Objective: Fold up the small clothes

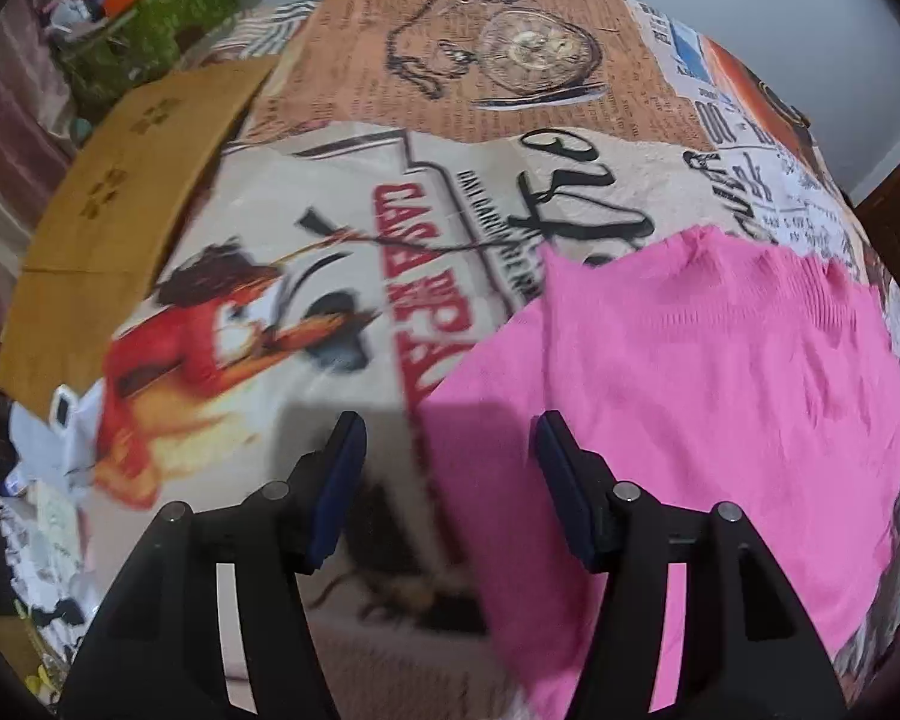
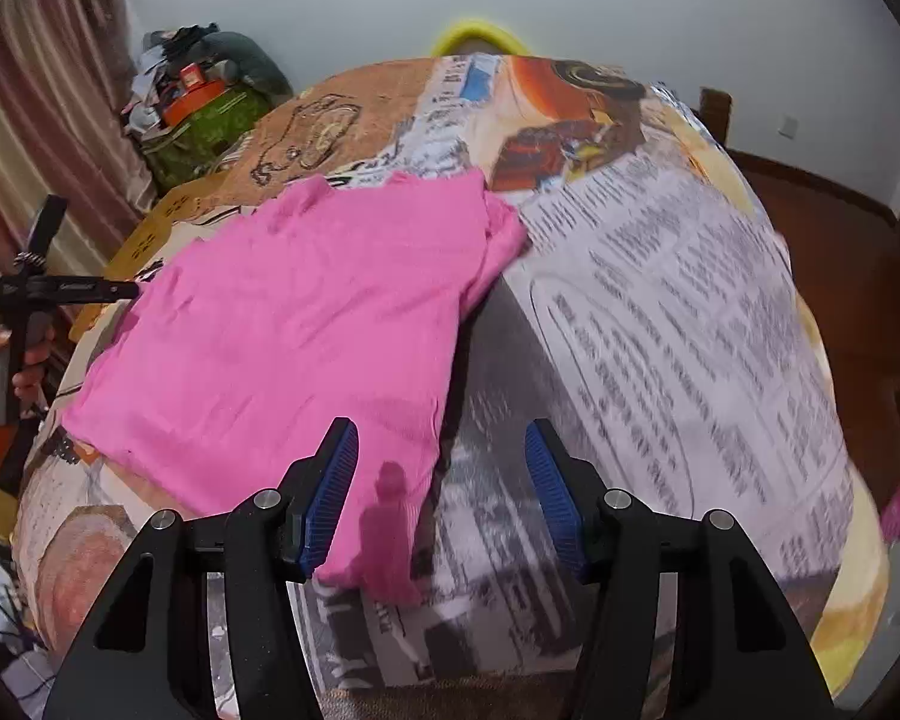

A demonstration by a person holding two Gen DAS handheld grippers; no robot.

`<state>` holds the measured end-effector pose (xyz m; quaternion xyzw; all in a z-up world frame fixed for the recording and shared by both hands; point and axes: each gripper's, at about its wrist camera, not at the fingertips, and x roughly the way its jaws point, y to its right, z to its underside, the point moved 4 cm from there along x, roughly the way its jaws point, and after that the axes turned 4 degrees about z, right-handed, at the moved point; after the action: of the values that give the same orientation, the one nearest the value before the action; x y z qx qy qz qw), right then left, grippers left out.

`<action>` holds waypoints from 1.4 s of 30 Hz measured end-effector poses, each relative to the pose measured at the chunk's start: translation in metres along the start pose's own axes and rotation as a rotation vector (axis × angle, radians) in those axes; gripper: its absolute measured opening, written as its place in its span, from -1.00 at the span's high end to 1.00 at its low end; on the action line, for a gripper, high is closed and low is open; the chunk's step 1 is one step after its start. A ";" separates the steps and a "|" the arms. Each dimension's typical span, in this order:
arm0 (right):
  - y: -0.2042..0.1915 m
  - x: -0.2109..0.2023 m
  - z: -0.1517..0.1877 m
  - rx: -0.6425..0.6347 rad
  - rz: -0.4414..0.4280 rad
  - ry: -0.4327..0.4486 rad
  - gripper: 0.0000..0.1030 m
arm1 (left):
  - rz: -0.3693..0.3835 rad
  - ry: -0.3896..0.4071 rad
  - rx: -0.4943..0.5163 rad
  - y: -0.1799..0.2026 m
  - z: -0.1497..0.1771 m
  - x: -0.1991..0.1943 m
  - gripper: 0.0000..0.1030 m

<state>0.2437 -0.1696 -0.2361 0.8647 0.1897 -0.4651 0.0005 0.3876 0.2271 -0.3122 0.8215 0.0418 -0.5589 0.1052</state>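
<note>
Both sets of jaws stand open and empty above a pink knit top spread flat on a surface covered by a newsprint-collage cloth. In the left wrist view the left gripper fills the bottom of the frame, its pads apart over the garment's left edge, pink cloth under one finger and printed cloth under the other. In the right wrist view the right gripper hovers likewise at the bottom of the frame, straddling the top's lower right corner, nothing pinched. The top itself occupies the left centre of that frame, its ribbed hem or neckline toward the far edge; which one cannot be told.

The fold appears to be between grasps: the garment lies laid out, not yet doubled over. The next move likely calls for each gripper to drop onto an edge, close on a single layer, and carry it across.

Farther off, a cardboard sheet lies at upper left, then a heap of clutter against a pale wall.
</note>
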 end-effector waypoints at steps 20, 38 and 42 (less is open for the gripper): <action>-0.006 0.002 0.027 0.078 -0.068 -0.085 -0.05 | 0.026 0.009 -0.046 0.001 -0.006 0.022 0.92; -0.018 -0.012 0.027 0.047 -0.100 -0.066 -0.05 | -0.019 -0.041 -0.086 -0.038 0.128 -0.039 0.93; -0.026 -0.013 0.021 0.019 -0.104 -0.058 -0.05 | 0.022 -0.035 -0.065 -0.024 0.153 -0.053 0.93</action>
<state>0.2113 -0.1530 -0.2333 0.8399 0.2299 -0.4910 -0.0266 0.2246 0.2195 -0.3200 0.8082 0.0491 -0.5703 0.1387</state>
